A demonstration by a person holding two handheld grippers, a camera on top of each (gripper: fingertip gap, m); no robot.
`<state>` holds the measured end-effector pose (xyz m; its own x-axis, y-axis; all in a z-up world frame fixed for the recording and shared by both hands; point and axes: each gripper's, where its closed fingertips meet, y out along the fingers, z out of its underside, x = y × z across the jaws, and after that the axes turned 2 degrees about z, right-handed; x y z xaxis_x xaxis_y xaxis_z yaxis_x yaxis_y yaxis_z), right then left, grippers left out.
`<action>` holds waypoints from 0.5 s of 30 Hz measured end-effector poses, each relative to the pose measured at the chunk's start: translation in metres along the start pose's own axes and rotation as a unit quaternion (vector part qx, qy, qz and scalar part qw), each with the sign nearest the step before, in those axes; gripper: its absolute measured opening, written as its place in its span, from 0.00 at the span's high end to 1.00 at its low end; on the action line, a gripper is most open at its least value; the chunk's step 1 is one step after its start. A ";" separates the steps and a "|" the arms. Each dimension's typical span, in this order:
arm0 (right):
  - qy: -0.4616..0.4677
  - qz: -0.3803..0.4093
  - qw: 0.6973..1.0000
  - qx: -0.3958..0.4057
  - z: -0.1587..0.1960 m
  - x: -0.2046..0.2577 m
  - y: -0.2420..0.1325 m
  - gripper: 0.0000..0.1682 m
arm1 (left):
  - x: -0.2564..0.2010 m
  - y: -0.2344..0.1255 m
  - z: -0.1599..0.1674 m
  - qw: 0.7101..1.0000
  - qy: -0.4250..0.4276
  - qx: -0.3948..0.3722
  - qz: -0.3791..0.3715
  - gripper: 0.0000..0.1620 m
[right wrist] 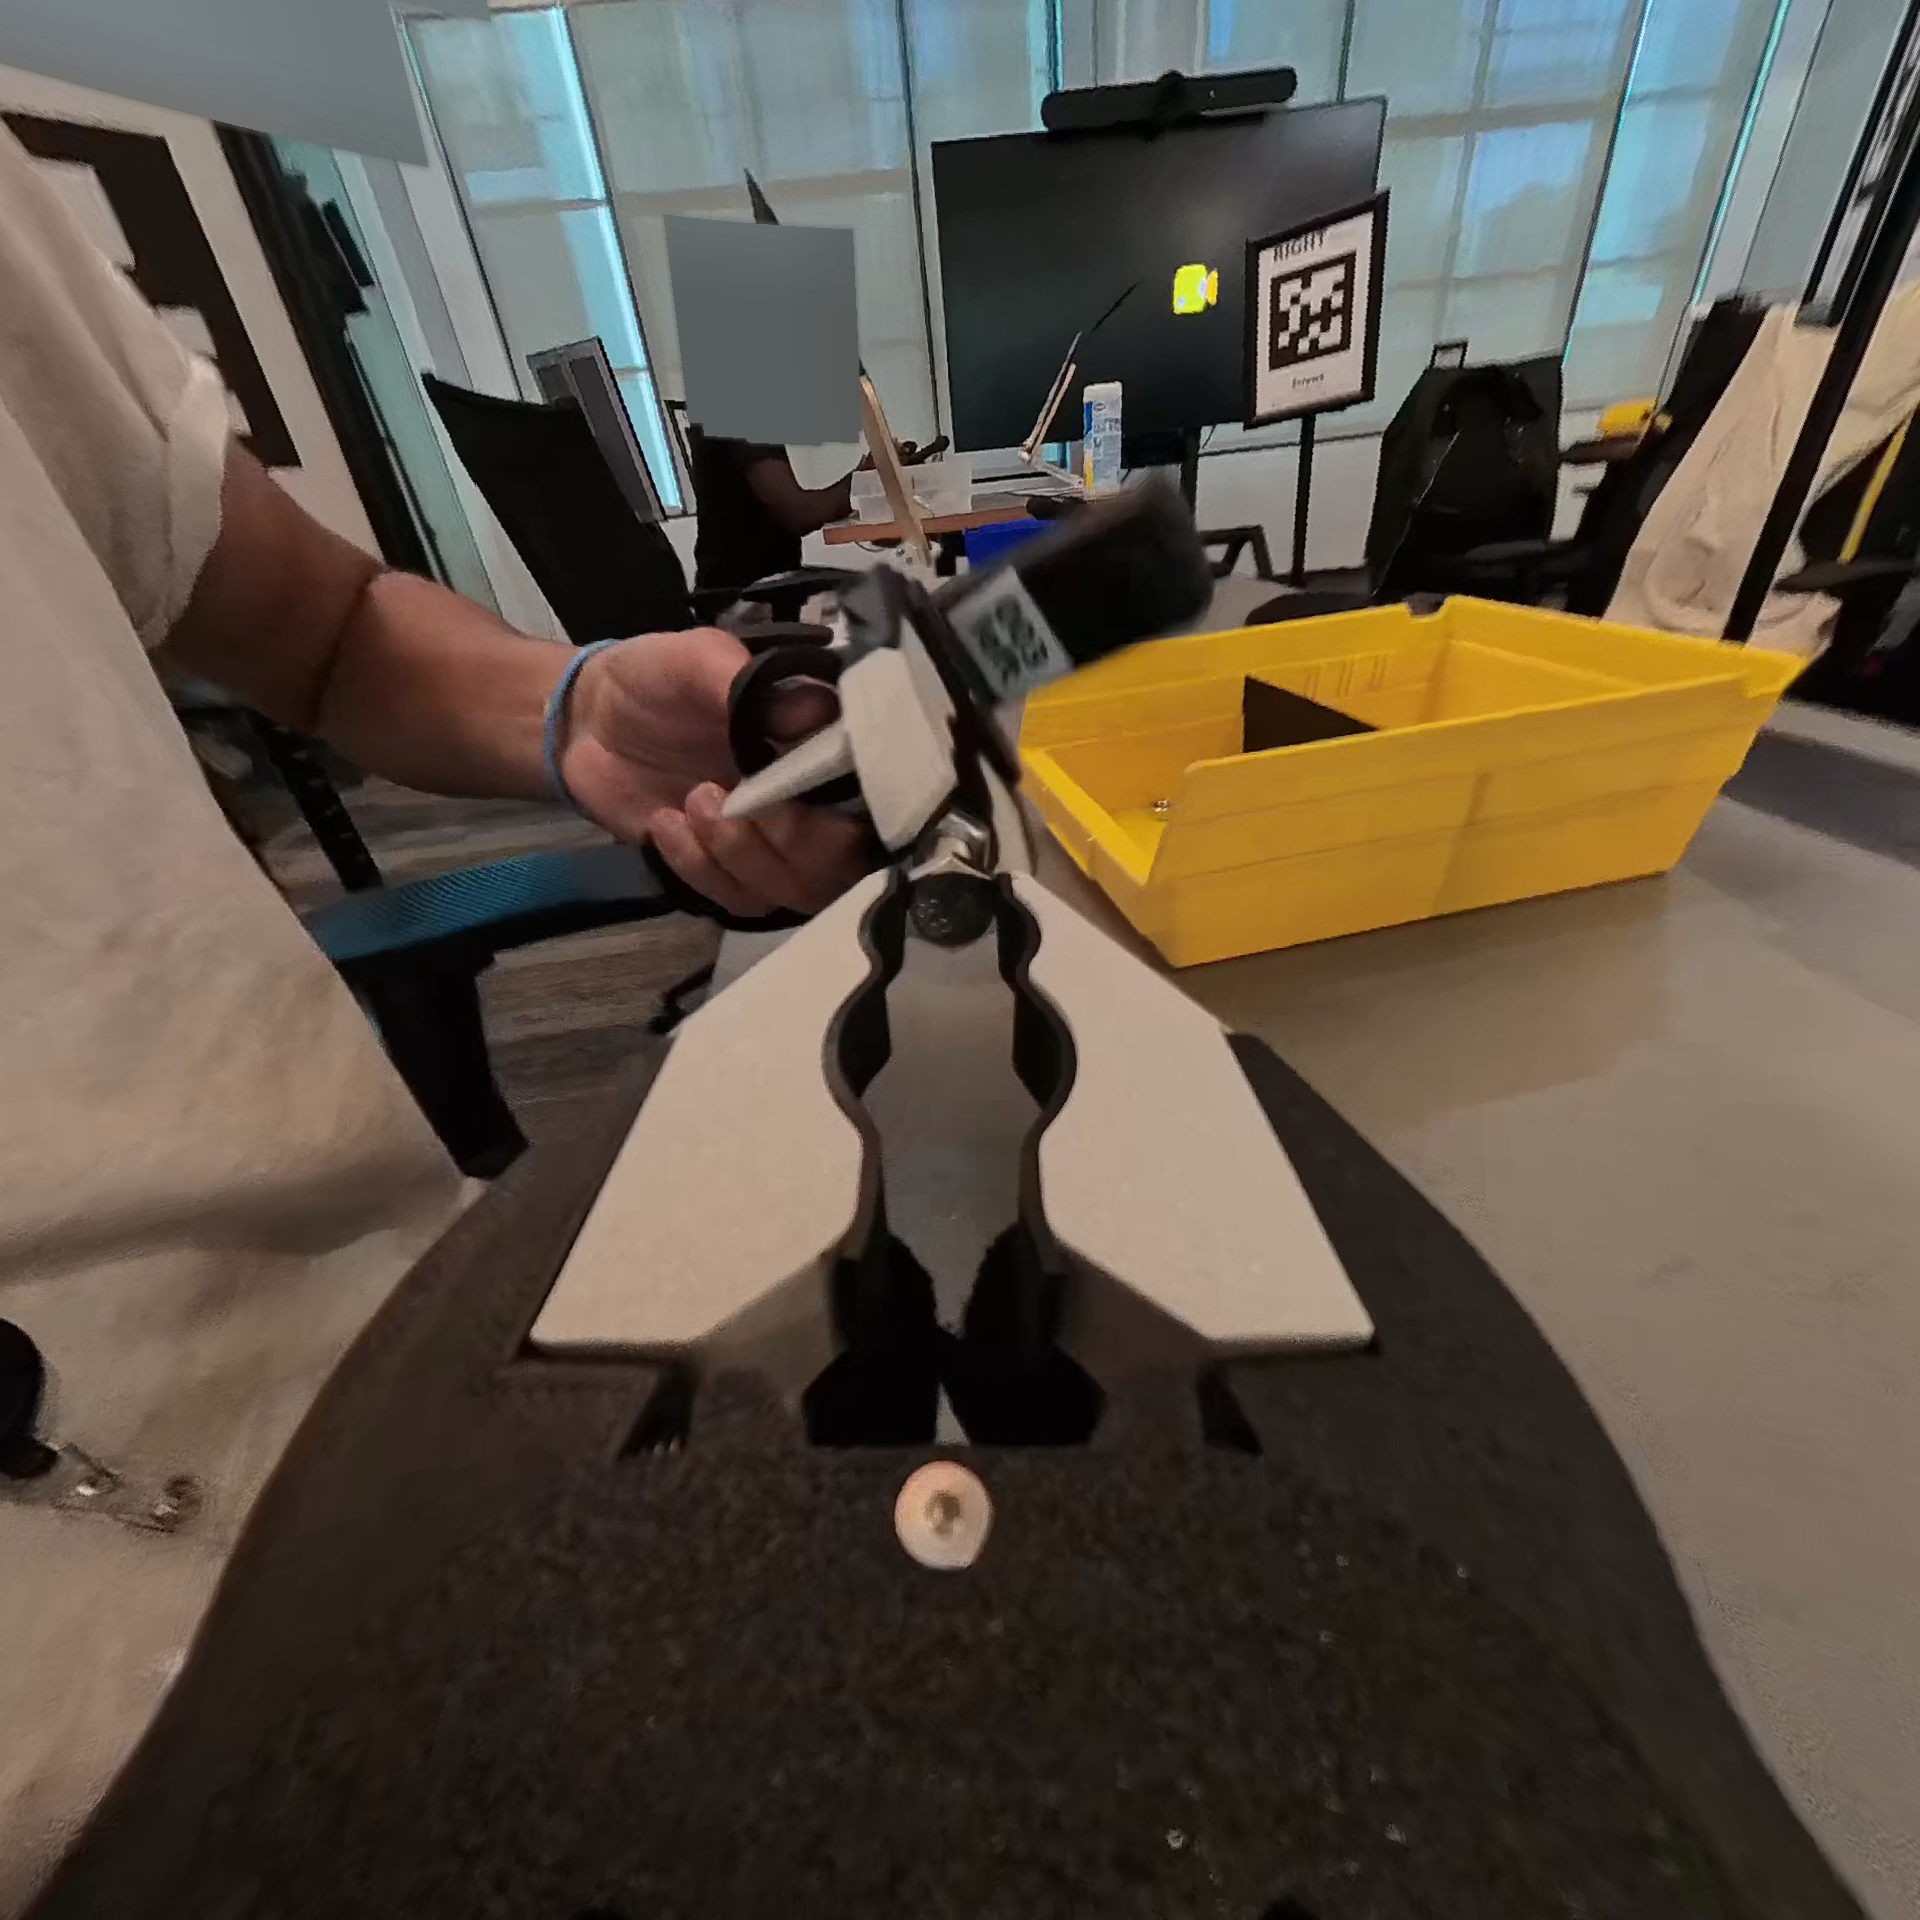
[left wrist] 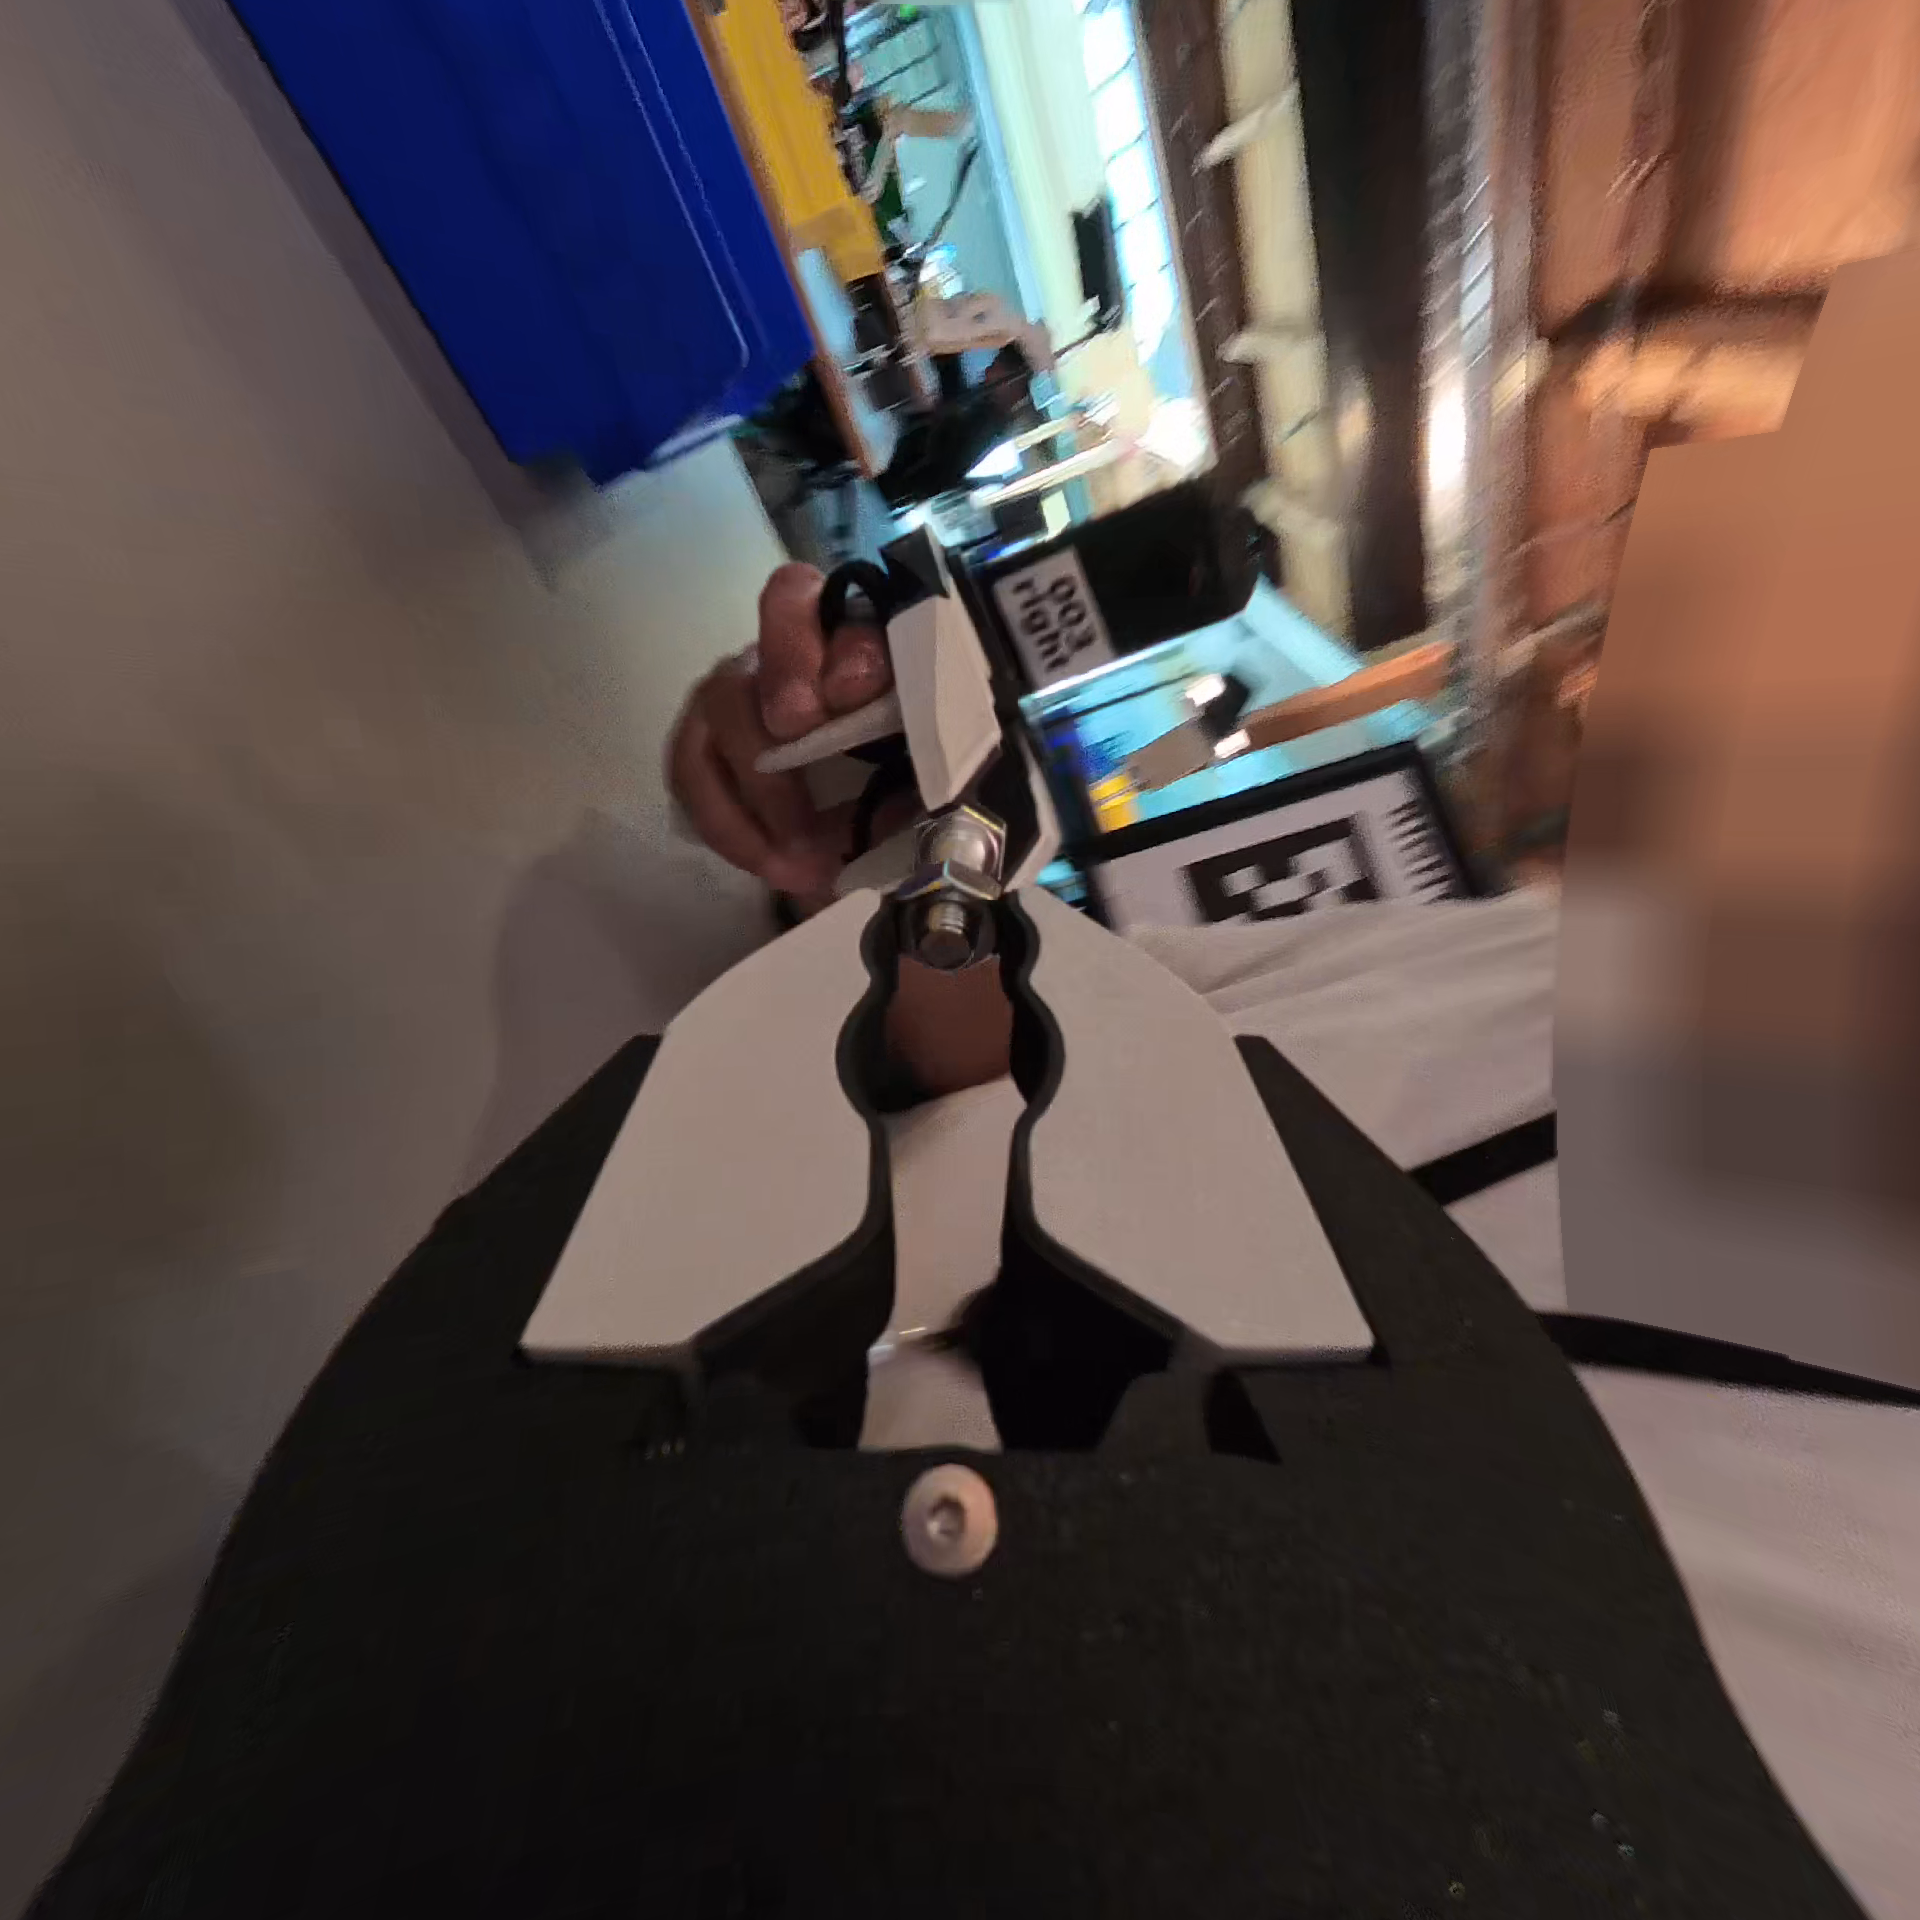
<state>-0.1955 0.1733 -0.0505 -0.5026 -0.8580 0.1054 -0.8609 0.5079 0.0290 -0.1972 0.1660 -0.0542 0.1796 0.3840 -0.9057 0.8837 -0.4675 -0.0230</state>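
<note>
Fingers [left wrist: 769, 1122] of the left gripper [left wrist: 948, 935]: white plates with black wavy pads, drawn close, tips pinching the threaded end of a silver steel bolt with hex nuts [left wrist: 954, 878]. Fingers [right wrist: 748, 1132] of the right gripper [right wrist: 943, 914]: same build, also drawn close, tips clamped on the dark round head of that bolt. The two grippers meet tip to tip, and the bolt bridges them in the air.

Surroundings, by size:
- Grey matte table [right wrist: 1558, 1143]: below and to the right of the right fingers.
- White cloth shirt [right wrist: 156, 935] of the person holding both tools: fills the space left of the right fingers.
- Black flat monitor on a stand [right wrist: 1101, 260]: far beyond the right fingertips, by the windows.
- Yellow plastic open bin [right wrist: 1455, 831]: on the table, just past the right fingertips and to their right. It has a black divider inside.
- Blue plastic bin [left wrist: 582, 229]: well beyond the left fingertips, to the upper left in the rolled left wrist view.
- Square black-and-white marker card [right wrist: 1314, 301]: on a post beside the monitor.
- Left hand [right wrist: 665, 748]: wrapped round the far tool's handle, just left of the right fingertips. A thin blue wristband [right wrist: 566, 717] sits on the wrist.
- Right hand [left wrist: 748, 748]: gripping the other tool, just beyond and left of the left fingertips.

The background in the left wrist view is motion-blurred.
</note>
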 end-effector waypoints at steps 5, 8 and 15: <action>0.156 -0.047 0.986 -0.031 -0.005 -0.003 0.002 0.90 | 0.005 -0.005 -0.006 0.891 0.392 0.124 -0.192 0.89; 0.241 -0.074 0.966 -0.045 -0.004 -0.006 0.002 0.90 | 0.013 -0.009 -0.015 0.651 0.665 0.202 -0.307 0.89; 0.307 -0.054 0.950 -0.023 0.011 -0.021 0.002 0.90 | 0.036 -0.015 -0.020 0.436 0.780 0.262 -0.364 0.85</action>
<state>-0.1876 0.1914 -0.0640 -0.2582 -0.7061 0.6594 -0.8933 0.4344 0.1154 -0.1954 0.2031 -0.0781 0.3702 0.4662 0.8035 0.8061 0.2687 -0.5273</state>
